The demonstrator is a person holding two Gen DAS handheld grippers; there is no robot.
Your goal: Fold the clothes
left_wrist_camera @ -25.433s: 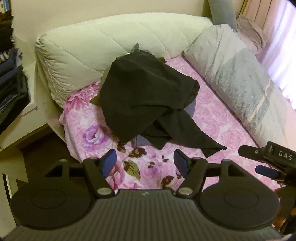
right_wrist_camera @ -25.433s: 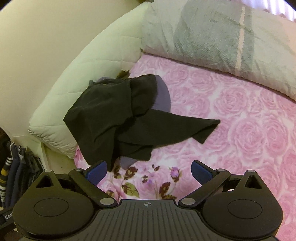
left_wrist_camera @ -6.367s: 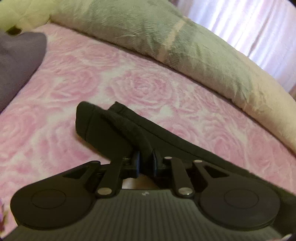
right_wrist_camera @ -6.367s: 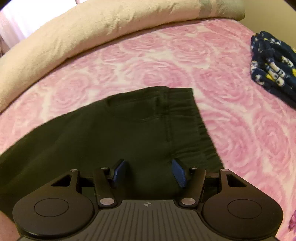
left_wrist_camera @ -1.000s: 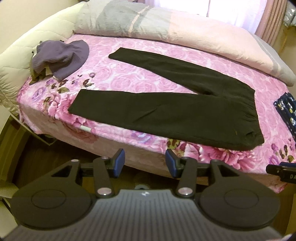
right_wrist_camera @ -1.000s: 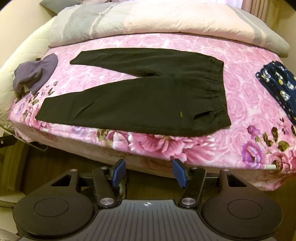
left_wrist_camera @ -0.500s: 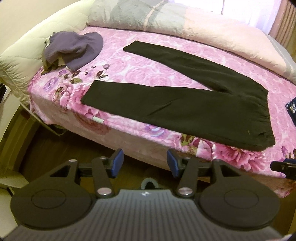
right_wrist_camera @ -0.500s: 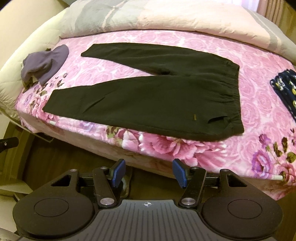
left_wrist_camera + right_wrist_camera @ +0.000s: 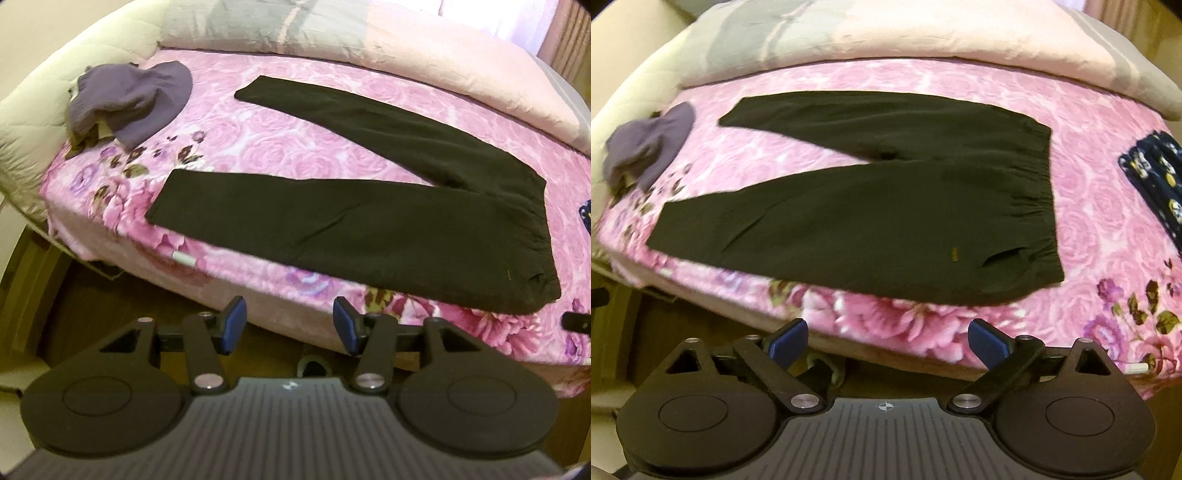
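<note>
The black trousers [image 9: 369,221] lie flat on the pink floral bed [image 9: 258,147], with the 2 legs spread apart in a V shape and the waistband toward the right. The near leg runs close along the front edge of the bed. A small tag near the waistband is too small to read.

The left gripper [image 9: 288,325] hangs in front of the bed edge, its jaws partly apart and nothing between them. The right gripper [image 9: 888,341] is also before the edge; its jaws are opening wide and hold nothing.

A purple garment [image 9: 129,99] lies bunched at the far left corner, with something olive half hidden under it. A navy patterned cloth [image 9: 1152,184] is cut off at the right border. A grey and pink duvet [image 9: 886,33] lies along the back. The right wrist picture is a little blurred.
</note>
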